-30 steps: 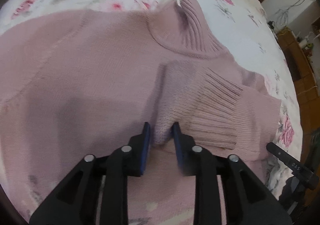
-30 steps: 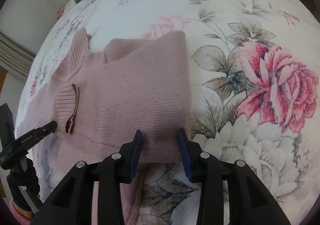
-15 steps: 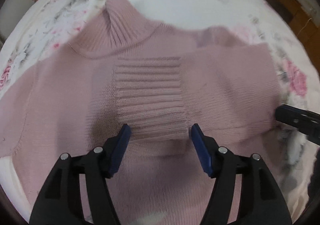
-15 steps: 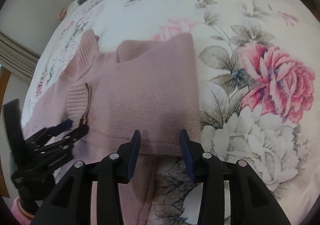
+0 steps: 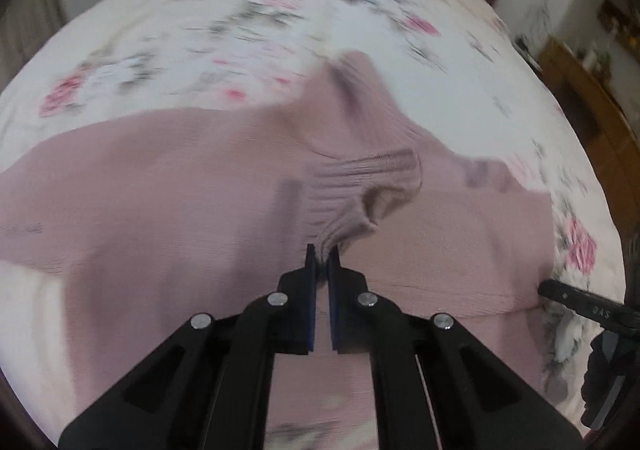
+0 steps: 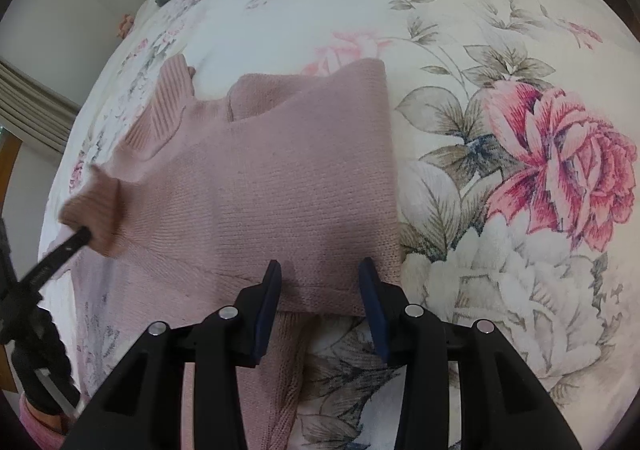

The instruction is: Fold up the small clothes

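Sweater (image 5: 160,186), pink, perhaps half-folded.

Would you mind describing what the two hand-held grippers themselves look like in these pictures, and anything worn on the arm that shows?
The left hand-held gripper and the right hand-held gripper look alike: matte black angular frames with cut-out openings, round silver bolts at the joints, and flat dark blue pads lining the fingers. White lettering on the right one shows in the left wrist view, too small to read. A pink sleeve shows low in the right wrist view.

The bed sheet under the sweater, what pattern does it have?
White bed sheet with pink roses and grey-green leaves; clearest in the right wrist view.
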Available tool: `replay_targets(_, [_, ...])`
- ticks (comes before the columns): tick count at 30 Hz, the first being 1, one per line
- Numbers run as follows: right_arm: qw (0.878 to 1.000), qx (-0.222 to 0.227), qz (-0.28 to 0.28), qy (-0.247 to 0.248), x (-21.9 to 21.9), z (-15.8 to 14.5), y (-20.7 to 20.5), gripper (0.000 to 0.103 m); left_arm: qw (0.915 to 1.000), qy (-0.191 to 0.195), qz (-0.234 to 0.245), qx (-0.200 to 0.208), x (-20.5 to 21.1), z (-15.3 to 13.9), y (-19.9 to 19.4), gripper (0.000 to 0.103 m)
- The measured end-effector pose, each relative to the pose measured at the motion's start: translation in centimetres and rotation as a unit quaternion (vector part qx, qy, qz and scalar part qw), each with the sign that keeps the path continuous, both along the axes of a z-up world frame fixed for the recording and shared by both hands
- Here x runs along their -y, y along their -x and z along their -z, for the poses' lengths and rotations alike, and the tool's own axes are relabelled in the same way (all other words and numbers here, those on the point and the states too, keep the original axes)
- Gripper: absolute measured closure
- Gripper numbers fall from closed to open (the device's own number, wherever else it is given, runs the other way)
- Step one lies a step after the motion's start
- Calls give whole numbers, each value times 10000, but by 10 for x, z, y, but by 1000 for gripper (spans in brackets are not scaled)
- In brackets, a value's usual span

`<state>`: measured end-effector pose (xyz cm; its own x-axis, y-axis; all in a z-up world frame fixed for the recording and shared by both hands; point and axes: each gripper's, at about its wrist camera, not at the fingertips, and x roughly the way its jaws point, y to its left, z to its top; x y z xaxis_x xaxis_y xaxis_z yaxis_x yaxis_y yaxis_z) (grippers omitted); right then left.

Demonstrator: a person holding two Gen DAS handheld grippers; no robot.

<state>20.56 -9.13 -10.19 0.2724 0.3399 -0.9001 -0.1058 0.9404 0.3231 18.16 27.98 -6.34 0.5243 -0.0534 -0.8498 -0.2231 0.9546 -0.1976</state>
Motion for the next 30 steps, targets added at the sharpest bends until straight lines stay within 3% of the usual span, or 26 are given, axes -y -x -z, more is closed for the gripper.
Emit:
replay_targets(3, [10000, 6, -33, 88, -4, 0, 0, 62, 9992, -37, -367, -134, -42, 7, 1, 99])
replay_targets(5, [9999, 8, -69, 143, -6, 0, -1, 61, 9972, 181, -628, -364, -67, 18, 5, 95])
replay_targets(8, [9996, 10, -116, 238, -13, -3, -1, 61, 9927, -142, -1080, -527, -87, 23, 17, 99])
replay_targets(10, [9995, 35, -141, 282, -18, -9, 0, 59, 9920, -77, -1177, -442, -92, 19, 22, 99])
replay_targets(15, [9991, 148, -376, -99, -45, -27, 2, 57, 9980, -133, -600, -143, -59, 1, 7, 93])
replay_targets(17, [9986, 77, -521, -90, -59, -24, 1, 57, 9992, -65, -339, -221, -43, 5, -2, 80])
replay_targets(23, [9979, -158, -582, 254, -78, 8, -5, 57, 9961, 37, -174, -869, -30, 53, -26, 80])
replay_targets(30, [9978, -132, -594, 271, -79, 16, -9, 57, 9963, -12, -22, -863, -31, 57, -31, 80])
